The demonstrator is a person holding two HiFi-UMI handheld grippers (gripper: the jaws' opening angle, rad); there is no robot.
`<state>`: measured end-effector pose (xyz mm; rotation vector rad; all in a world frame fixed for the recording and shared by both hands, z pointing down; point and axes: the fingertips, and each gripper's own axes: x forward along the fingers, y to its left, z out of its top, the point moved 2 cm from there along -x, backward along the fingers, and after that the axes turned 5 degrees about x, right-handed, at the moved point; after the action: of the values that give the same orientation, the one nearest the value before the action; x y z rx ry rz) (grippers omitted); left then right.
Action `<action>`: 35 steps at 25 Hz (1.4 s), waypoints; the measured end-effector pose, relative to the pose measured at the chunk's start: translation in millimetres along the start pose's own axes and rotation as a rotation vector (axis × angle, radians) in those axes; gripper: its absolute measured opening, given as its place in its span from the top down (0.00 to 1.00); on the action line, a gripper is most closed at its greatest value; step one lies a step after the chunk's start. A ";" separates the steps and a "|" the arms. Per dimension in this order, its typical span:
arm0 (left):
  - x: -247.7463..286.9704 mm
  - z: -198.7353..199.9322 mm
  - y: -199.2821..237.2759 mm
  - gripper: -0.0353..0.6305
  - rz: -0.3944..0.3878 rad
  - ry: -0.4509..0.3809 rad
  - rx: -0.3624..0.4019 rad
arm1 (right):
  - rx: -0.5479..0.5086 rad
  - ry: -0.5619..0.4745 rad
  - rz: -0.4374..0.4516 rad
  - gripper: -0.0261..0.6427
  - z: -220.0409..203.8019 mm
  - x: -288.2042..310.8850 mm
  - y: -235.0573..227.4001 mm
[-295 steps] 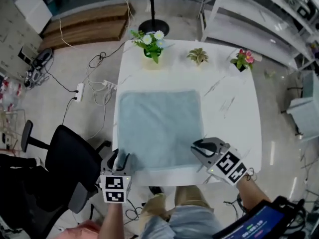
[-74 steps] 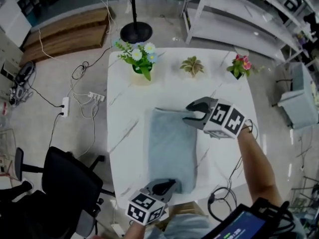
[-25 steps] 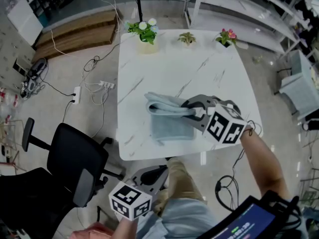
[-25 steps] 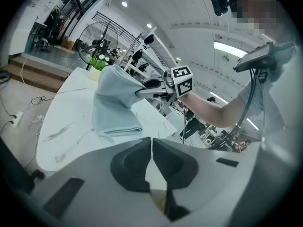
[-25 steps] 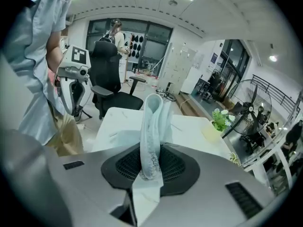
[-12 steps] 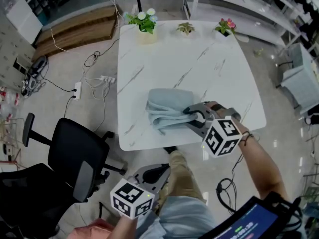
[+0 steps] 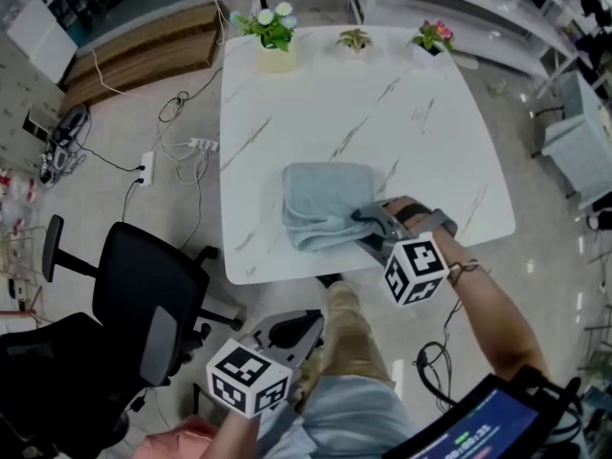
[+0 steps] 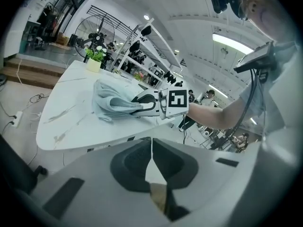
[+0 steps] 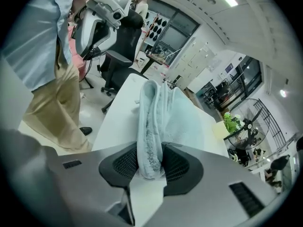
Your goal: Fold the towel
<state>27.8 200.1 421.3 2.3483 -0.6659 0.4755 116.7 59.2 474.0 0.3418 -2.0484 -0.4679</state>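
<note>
One pale blue-grey terry towel [image 7: 320, 204] on show, folded into a thick, soft bundle and lying on the near half of the square white marble-patterned table [image 7: 316, 94], close to the front edge. We count two grippers. The right gripper [image 7: 366, 229] is in at the towel's near right corner, and its own view gives us the detail: the rolled, layered edge of the towel runs straight down between the two black ribbed pads [image 9: 177, 167], touching both. The jaws have just been opening, yet the cloth sits pinched in the gap. The left gripper [image 7: 304, 325] is off the table altogether, held low in front of the person's tan trousers [image 7: 344, 338], well apart from the towel. Its jaws are pressed together with nothing between them. Two marker cubes, one per gripper – the left one [image 7: 249, 379] at the bottom of the head view, the right one [image 7: 416, 270] just beyond the table's front edge. Along the far edge we count three small potted plants in a row: a white-flowered one [image 7: 268, 29], a plain green one [image 7: 355, 38] and a pink-flowered one [image 7: 432, 36], all well clear of the towel. On the floor to the left stands one black office chair [image 7: 143, 295].
</note>
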 end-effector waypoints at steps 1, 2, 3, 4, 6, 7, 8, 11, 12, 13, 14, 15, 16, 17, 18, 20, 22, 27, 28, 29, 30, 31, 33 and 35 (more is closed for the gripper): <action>0.8 -0.4 0.8 0.93 0.000 0.002 0.001 | 0.022 -0.006 0.009 0.74 0.3 0.3 0.9; 1.7 -0.4 1.4 0.93 -0.001 0.003 0.002 | 0.050 -0.013 0.026 0.71 1.2 -1.0 1.8; 2.6 0.0 1.8 0.93 -0.002 0.002 0.003 | 0.083 -0.020 0.054 0.66 2.4 -3.9 3.0; 3.4 0.8 1.9 0.93 -0.003 0.000 0.005 | 0.117 -0.028 0.089 0.59 3.6 -7.7 4.4; 4.8 2.6 1.4 0.93 -0.007 -0.005 0.007 | 0.177 -0.051 0.147 0.51 7.4 -16.8 4.8; 5.2 3.2 0.9 0.93 -0.009 -0.007 0.009 | 0.205 -0.068 0.161 0.51 10.2 -20.9 2.6; 5.6 3.6 0.4 0.93 -0.012 -0.009 0.009 | 0.230 -0.086 0.168 0.51 13.2 -23.8 -1.1; 6.3 3.4 -1.1 0.93 -0.016 -0.008 0.007 | 0.303 -0.126 0.202 0.51 22.1 -23.9 -12.1; 6.5 3.2 -1.2 0.93 -0.016 -0.007 0.005 | 0.330 -0.128 0.224 0.51 24.4 -20.9 -14.0; 6.7 3.4 -1.1 0.93 -0.015 -0.007 0.004 | 0.354 -0.120 0.250 0.51 25.0 -16.4 -14.8; 6.7 4.3 -1.0 0.93 -0.014 -0.007 0.002 | 0.369 -0.102 0.274 0.51 24.0 -11.4 -14.8; 6.6 5.6 -1.0 0.93 -0.013 -0.007 0.001 | 0.376 -0.084 0.294 0.53 22.8 -7.4 -13.9; 6.2 6.7 -1.2 0.93 -0.012 -0.008 0.000 | 0.375 -0.073 0.307 0.55 22.8 -5.6 -12.4; 5.7 7.2 -1.3 0.93 -0.012 -0.009 -0.001 | 0.364 -0.071 0.310 0.60 24.3 -6.3 -10.4; 5.2 7.1 -0.9 0.93 -0.011 -0.012 -0.003 | 0.346 -0.078 0.299 0.67 26.7 -8.7 -8.2; 4.6 5.6 1.3 0.93 -0.007 -0.017 -0.006 | 0.286 -0.110 0.245 0.73 32.6 -16.0 -3.9; 4.4 4.4 3.7 0.93 -0.003 -0.020 -0.009 | 0.219 -0.146 0.173 0.73 37.1 -23.4 0.0; 5.8 3.5 5.9 0.93 -0.010 -0.013 -0.010 | 0.208 -0.191 0.161 0.72 42.2 -32.6 12.8; 6.5 3.6 5.8 0.93 -0.012 -0.010 -0.010 | 0.205 -0.175 0.176 0.72 39.9 -29.9 16.4; 7.3 3.8 5.6 0.93 -0.013 -0.008 -0.009 | 0.191 -0.152 0.186 0.72 37.1 -26.1 20.4; 8.1 4.0 5.2 0.93 -0.014 -0.005 -0.009 | 0.169 -0.129 0.192 0.72 34.6 -21.8 24.6; 8.8 4.3 5.0 0.93 -0.014 -0.003 -0.009 | 0.143 -0.105 0.196 0.74 32.1 -17.0 29.2; 9.8 4.7 5.3 0.93 -0.013 0.001 -0.011 | 0.091 -0.053 0.205 0.76 26.3 -6.2 38.5; 10.0 4.3 5.8 0.93 -0.010 0.007 -0.015 | 0.076 -0.041 0.224 0.76 26.8 -2.3 44.2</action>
<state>33.3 190.0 425.8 2.3342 -0.6523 0.4722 92.3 104.4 480.4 0.1458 -2.1174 -0.2629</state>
